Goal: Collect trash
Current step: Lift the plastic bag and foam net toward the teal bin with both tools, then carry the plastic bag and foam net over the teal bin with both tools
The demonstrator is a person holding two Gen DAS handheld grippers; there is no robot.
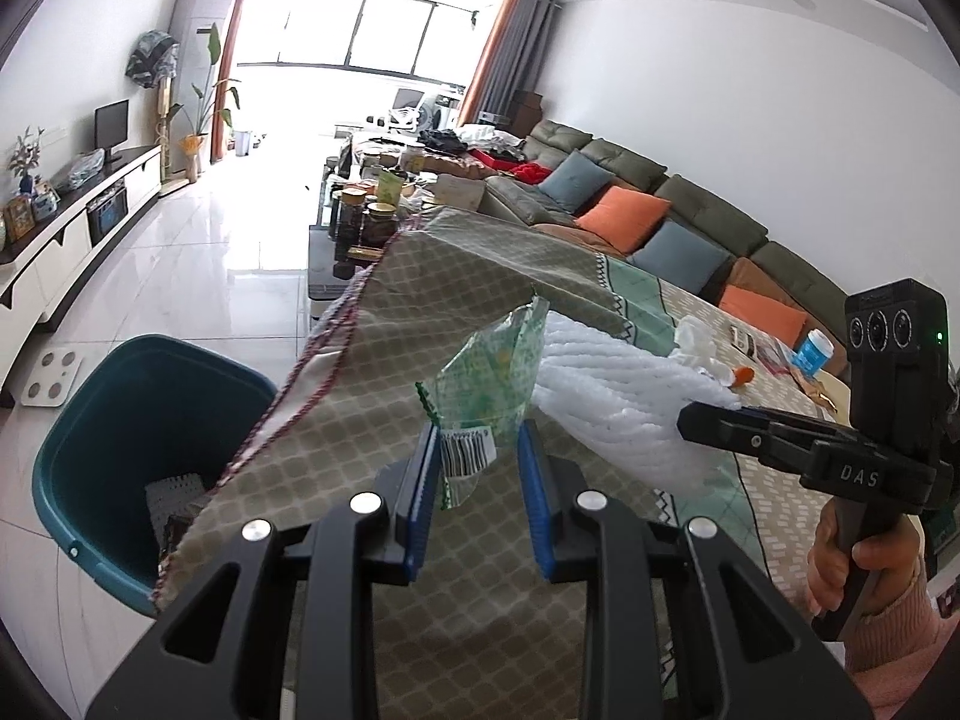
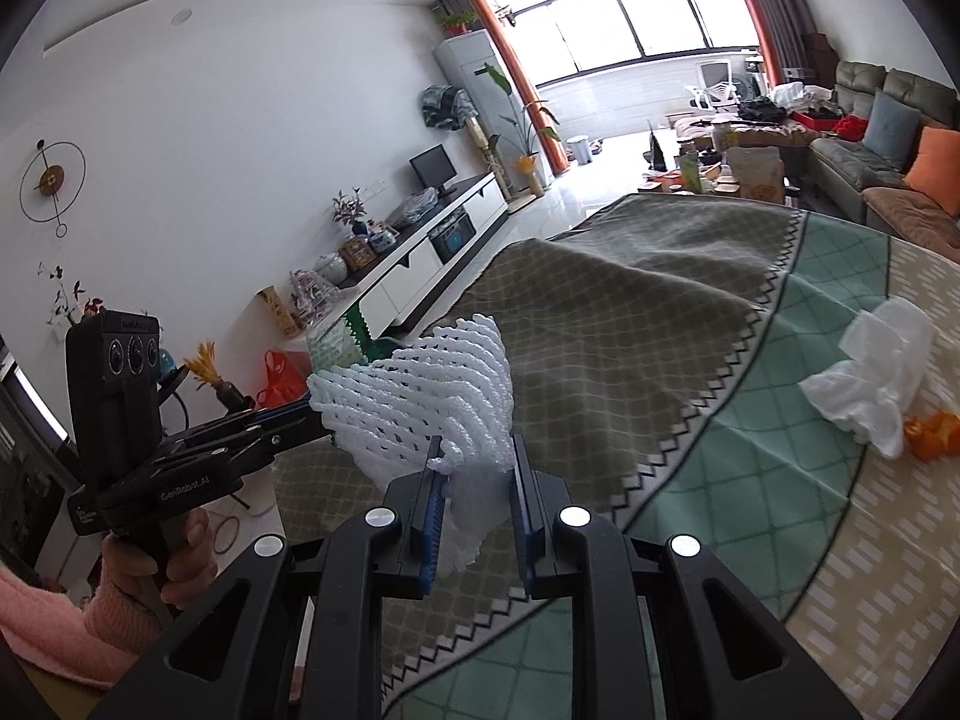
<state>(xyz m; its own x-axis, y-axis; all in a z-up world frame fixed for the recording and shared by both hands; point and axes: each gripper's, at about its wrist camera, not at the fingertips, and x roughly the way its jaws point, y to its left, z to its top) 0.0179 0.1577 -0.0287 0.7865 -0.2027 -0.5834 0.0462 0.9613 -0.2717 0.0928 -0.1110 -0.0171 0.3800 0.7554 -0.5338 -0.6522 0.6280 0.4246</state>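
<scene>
While the left gripper (image 1: 477,468) pinches the green wrapper (image 1: 486,384) and the right gripper (image 2: 477,492) pinches the white foam net (image 2: 420,396) above the table (image 2: 750,480), keep both jaws clamped. Carry left to the teal bin (image 1: 120,420) beside the table edge; release only directly over its opening.

Trash over the counter's edge, bin below

The wrapper (image 1: 486,384) sits left of the foam net (image 1: 624,402), both above the counter (image 1: 372,372); the bin (image 1: 108,438) stands on the floor left of it, tissue (image 2: 870,372) farther right.

A patterned tablecloth (image 2: 690,312) carries crumpled tissue (image 2: 870,378) beside orange peel (image 2: 933,432).
</scene>
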